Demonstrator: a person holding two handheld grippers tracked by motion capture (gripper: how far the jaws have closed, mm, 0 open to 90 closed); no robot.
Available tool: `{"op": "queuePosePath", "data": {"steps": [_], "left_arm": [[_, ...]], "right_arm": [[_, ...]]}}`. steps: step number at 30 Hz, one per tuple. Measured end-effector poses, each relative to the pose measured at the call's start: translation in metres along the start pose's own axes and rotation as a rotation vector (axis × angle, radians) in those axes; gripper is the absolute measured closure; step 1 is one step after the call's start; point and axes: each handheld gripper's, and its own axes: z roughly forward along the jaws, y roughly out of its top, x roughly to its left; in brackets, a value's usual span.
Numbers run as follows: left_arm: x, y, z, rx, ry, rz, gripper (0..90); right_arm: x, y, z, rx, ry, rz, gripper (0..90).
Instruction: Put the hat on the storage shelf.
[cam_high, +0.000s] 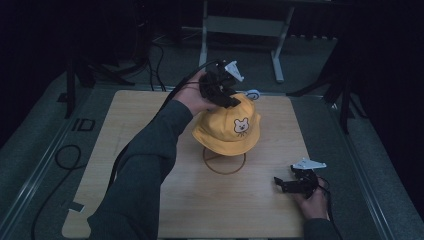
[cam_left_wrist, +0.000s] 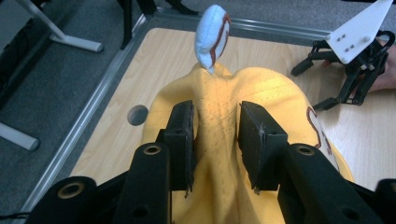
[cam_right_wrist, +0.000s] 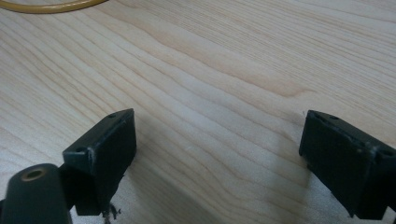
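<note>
I am pinching a fold of the crown of the yellow hat with the left gripper, its jaws closed onto the fabric; the hat is sitting on a wire stand near the middle of the tabletop, toward its far edge, so I am judging a straight upward lift best, keeping the brim from snagging. The right gripper is resting with jaws spread wide near the near right corner, holding nothing; the hat's blue ear is not obstructing me.
</note>
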Motion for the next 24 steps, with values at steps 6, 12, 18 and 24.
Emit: {"op": "queuePosePath", "data": {"steps": [6, 12, 18, 24], "left_arm": [[0.001, -0.005, 0.004, 0.01, 0.0, -0.017, 59.4], [0.002, -0.008, 0.0, -0.04, 0.04, -0.05, 39.3], [0.009, -0.014, -0.015, -0.104, 0.008, -0.102, 31.9], [0.016, -0.027, -0.039, -0.145, 0.007, -0.141, 34.7]], "right_arm": [[0.0, 0.0, 0.0, 0.0, 0.0, 0.0, 11.0], [0.0, 0.0, 0.0, -0.002, 0.0, 0.001, 11.0], [0.0, 0.0, 0.0, -0.001, 0.0, 0.0, 11.0], [0.0, 0.0, 0.0, -0.003, 0.0, -0.001, 11.0]]}}
